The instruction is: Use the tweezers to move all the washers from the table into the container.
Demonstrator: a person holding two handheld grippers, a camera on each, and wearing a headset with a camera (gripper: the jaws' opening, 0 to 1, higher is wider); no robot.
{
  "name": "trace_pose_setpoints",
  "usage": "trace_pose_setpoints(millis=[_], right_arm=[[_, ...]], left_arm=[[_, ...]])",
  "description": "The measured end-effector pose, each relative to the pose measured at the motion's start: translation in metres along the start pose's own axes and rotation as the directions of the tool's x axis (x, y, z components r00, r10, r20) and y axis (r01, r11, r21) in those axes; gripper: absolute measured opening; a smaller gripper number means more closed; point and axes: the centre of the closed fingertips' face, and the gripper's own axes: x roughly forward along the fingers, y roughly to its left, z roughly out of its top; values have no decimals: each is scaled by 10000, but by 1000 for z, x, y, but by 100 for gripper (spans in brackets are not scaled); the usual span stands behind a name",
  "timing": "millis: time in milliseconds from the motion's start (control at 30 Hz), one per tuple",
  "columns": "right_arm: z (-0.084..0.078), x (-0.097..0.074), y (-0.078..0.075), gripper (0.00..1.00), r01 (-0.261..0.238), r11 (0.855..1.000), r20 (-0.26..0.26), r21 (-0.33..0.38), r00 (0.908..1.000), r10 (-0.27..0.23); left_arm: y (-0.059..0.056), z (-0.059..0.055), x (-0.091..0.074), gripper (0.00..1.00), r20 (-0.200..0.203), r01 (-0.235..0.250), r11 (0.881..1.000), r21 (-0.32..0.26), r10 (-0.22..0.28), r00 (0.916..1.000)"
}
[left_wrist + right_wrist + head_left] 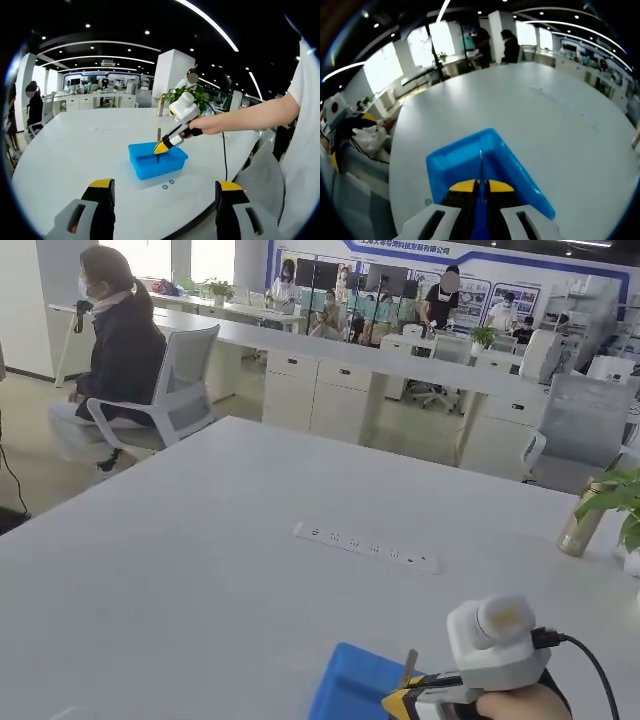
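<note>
One broad white table (70, 150) lies mostly bare toward 10 o'clock. The blue container (150, 169) sits near its front edge. The left gripper (165, 184) gapes wide and empty. The right gripper (481, 186) clamps the tweezers (481, 162), tips over the container. Two washers (165, 187) lie at the container's 5 o'clock, edgeward.

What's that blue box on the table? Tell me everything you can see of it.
The blue container is a shallow, open-topped rectangular tray, plastic by its look, with low walls. It sits flat on the white table, near the table's edge. The tweezers, clamped in the right gripper, point down into it; whether they touch its floor is unclear. Two washers lie on the table just outside its front wall.
</note>
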Motion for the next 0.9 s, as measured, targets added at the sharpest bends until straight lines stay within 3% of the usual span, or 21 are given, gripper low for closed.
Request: trace_pose_setpoints(millis=[500,733,900], right_arm=[[-1,-8,2,4,51,9999,188,-160,9998,-48],[2,-34,18,4,215,9986,786,-474,9968,-177],[2,-55,17,3,634,9954,1256,-723,9906,-540]], left_arm=[[1,0,1,90,-37,-74,9999,-69,74,10000],[1,-2,1,91,-119,-75,9999,-83,74,9999],[-1,-3,3,91,-219,14,10000,-33,-15,9998]])
